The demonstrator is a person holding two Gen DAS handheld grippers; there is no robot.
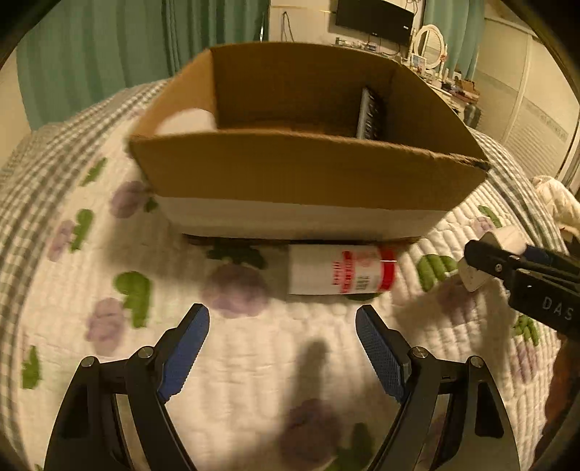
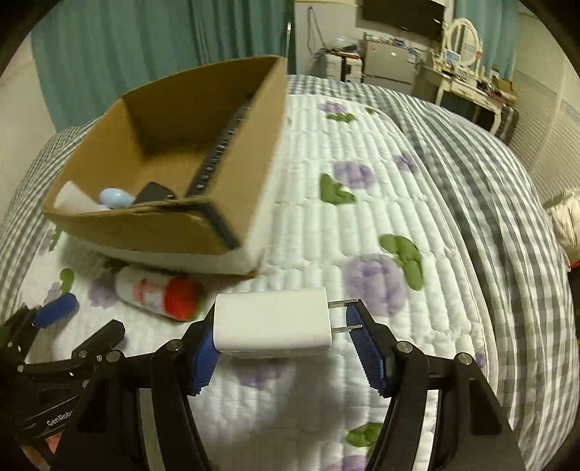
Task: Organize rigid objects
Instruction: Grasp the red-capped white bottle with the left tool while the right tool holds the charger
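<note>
A cardboard box [image 1: 290,174] stands on the quilted bed; it also shows in the right wrist view [image 2: 174,232]. Inside it lie a black remote [image 1: 369,116], a white item [image 1: 185,121], a light blue object [image 2: 116,197] and a small black item [image 2: 154,192]. A white bottle with a red cap [image 1: 340,270] lies on its side in front of the box, and also shows in the right wrist view [image 2: 159,293]. My left gripper [image 1: 282,322] is open and empty, just short of the bottle. My right gripper [image 2: 281,326] is shut on a white charger plug [image 2: 272,326], held above the quilt.
The bed quilt [image 2: 362,224] has purple flowers and a grey checked border. Green curtains [image 1: 108,54] hang behind. A dressing table with a round mirror [image 2: 467,36] and a wall TV [image 1: 373,16] stand at the back right. A cream bundle [image 1: 554,203] lies at the right bed edge.
</note>
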